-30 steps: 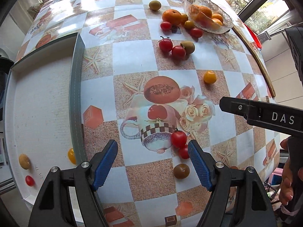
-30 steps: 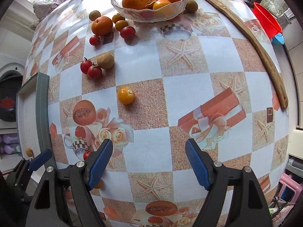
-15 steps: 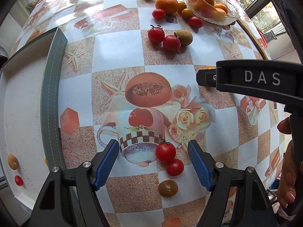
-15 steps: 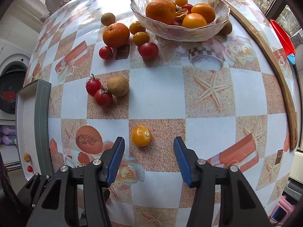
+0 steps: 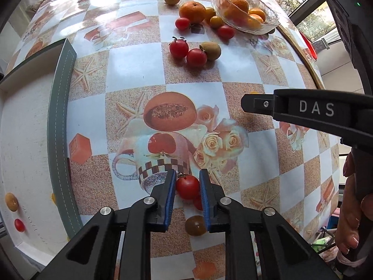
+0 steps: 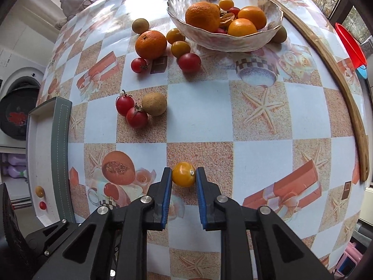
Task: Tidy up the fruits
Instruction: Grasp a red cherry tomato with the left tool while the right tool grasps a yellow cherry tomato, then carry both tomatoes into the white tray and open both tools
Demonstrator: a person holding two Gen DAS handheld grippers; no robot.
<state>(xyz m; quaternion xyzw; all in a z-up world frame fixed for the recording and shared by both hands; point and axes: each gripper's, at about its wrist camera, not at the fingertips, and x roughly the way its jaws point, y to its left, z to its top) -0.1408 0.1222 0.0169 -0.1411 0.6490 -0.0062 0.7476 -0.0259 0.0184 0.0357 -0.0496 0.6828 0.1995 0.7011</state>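
Observation:
My left gripper (image 5: pixel 186 180) is shut on a red cherry tomato (image 5: pixel 187 186) that rests on the patterned tablecloth; its blue pads press both sides. A second red tomato (image 5: pixel 198 203) and a brownish one (image 5: pixel 195 225) lie just below it. My right gripper (image 6: pixel 184 175) is shut on a yellow cherry tomato (image 6: pixel 183 174), also on the cloth. The right gripper's black body (image 5: pixel 310 114) crosses the right side of the left wrist view, held by a hand (image 5: pixel 349 200). A glass bowl (image 6: pixel 261 38) of oranges stands at the far end.
A white tray with a grey rim (image 5: pixel 58 126) lies at the left, holding a few small fruits (image 5: pixel 11 201). Two red tomatoes (image 6: pixel 131 110) and a brown fruit (image 6: pixel 154 104) sit mid-table. An orange (image 6: pixel 151 44) and more tomatoes lie by the bowl. A wooden strip (image 6: pixel 349 107) edges the right side.
Both grippers came down and went from wide open to shut, the left on the red tomato and the right on the yellow one. The right one also shifted toward its fruit.

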